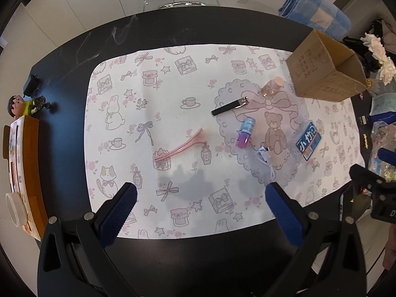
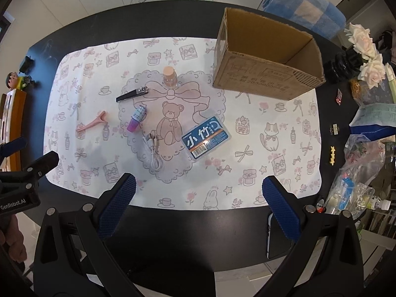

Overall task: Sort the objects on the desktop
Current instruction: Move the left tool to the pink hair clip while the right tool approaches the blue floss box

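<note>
On the patterned mat (image 1: 158, 99) (image 2: 272, 113) lie a pink hair clip (image 1: 179, 146) (image 2: 92, 123), a black nail clipper (image 1: 230, 106) (image 2: 132, 93), a small purple and blue bottle (image 1: 244, 132) (image 2: 136, 119), a small pink-capped jar (image 1: 272, 86) (image 2: 170, 77), a white cable (image 1: 266, 160) (image 2: 154, 152) and a blue box (image 1: 308, 141) (image 2: 206, 137). An open cardboard box (image 1: 324, 71) (image 2: 267, 57) stands at the back right. My left gripper (image 1: 200, 206) and right gripper (image 2: 199, 201) are both open and empty, above the mat's near edge.
A figurine (image 1: 18, 105), a wooden stand (image 1: 27, 170) and a tape roll (image 1: 13, 208) are at the table's left. White flowers (image 2: 366, 57), plastic bags (image 2: 356, 173), clips and a phone (image 2: 277, 237) crowd the right. A blue towel (image 2: 302, 7) lies behind.
</note>
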Demonstrator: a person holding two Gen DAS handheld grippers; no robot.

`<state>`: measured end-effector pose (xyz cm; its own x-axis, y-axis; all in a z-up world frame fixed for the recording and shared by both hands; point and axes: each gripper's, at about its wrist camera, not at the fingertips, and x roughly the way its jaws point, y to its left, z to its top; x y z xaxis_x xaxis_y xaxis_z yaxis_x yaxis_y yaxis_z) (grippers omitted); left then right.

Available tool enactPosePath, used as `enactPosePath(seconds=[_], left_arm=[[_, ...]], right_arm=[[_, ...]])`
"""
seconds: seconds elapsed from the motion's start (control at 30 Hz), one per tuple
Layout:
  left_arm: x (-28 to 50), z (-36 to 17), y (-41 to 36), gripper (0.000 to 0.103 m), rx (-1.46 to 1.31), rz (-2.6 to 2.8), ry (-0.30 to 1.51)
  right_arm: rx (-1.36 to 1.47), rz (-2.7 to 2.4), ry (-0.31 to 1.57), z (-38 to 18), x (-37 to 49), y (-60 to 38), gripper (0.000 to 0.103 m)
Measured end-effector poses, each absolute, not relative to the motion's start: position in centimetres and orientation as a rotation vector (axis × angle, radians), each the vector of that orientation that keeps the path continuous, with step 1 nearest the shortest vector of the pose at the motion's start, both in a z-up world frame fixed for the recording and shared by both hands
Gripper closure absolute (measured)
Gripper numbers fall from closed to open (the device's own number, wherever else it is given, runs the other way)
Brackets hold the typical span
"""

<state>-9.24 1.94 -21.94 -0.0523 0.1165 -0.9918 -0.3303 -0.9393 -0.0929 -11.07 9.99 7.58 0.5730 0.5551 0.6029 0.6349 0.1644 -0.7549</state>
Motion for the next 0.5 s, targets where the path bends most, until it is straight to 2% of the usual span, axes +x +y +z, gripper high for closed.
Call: enactPosePath(seconds=[0.5], left_arm=[[-12.2,-27.7,2.1,0.0,-1.925,2.061,0.21]], right_arm=[[-1.499,-0.118,-1.004,11.7,-8.5,16.2,0.0]])
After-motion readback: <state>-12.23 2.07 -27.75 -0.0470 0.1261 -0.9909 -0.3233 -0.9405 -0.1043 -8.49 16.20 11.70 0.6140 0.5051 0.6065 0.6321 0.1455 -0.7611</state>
